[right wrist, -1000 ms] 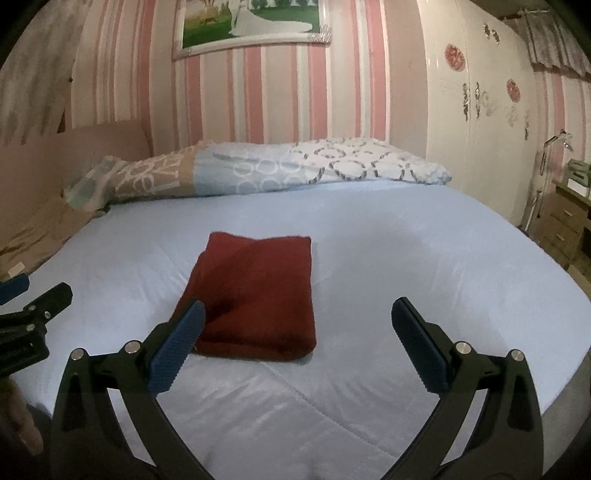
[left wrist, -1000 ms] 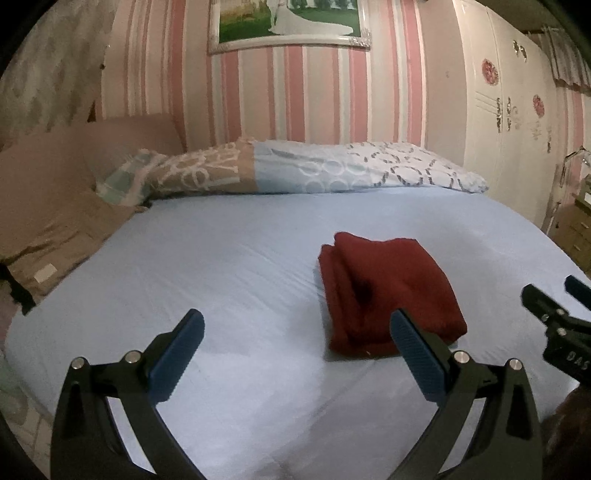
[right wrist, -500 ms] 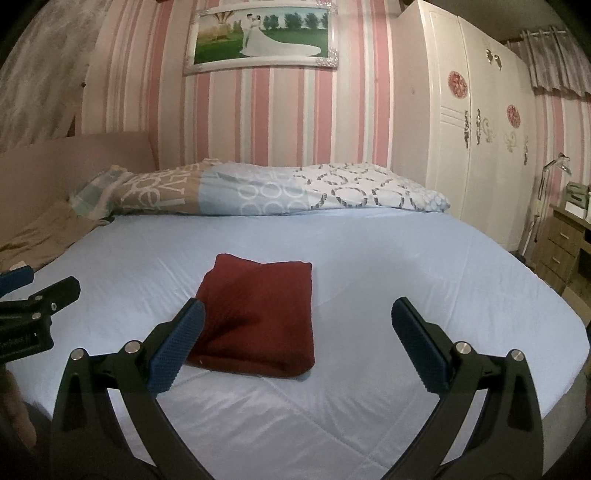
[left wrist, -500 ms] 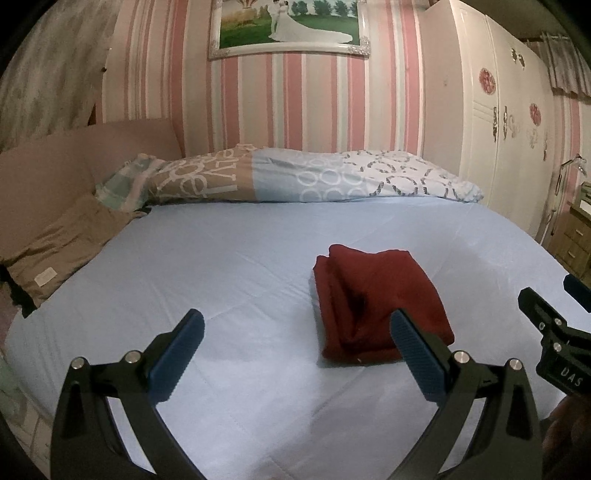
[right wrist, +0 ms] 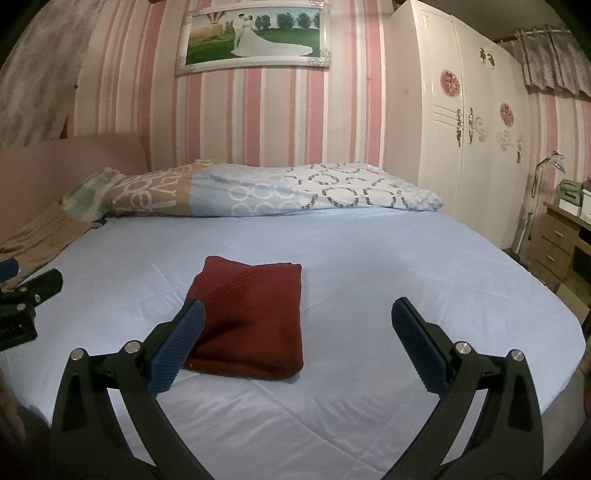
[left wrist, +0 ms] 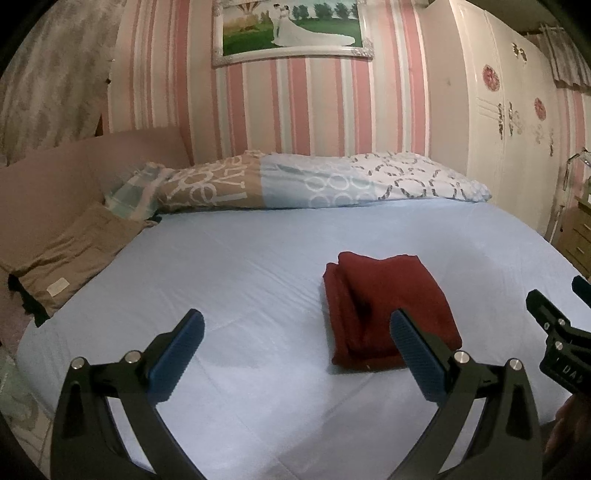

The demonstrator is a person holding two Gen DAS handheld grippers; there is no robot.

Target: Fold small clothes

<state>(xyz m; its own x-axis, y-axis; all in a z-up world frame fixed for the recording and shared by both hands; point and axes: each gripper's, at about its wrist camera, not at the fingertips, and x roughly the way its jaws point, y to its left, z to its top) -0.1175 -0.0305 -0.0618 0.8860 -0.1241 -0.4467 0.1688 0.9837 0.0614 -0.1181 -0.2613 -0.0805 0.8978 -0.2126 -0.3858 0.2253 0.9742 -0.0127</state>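
Right wrist view shows both hand-held grippers (right wrist: 297,341) spread wide, empty, near the folded maroon garment (right wrist: 251,317) at frame centre; a careless snag could unfold it.

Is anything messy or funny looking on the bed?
Not really. The red cloth lies neatly folded on the blue sheet. Only the brown cloth at the bed's left edge looks rumpled. Both tools, left and right, are open and hold nothing.

near edge of folded red garment (left wrist: 388,306) at 5 o'clock hidden behind a blue pad, right gripper (left wrist: 554,332) cropped at 3 o'clock, framed picture (left wrist: 291,29) top cut off at 12 o'clock, dresser (right wrist: 561,240) clipped at 3 o'clock
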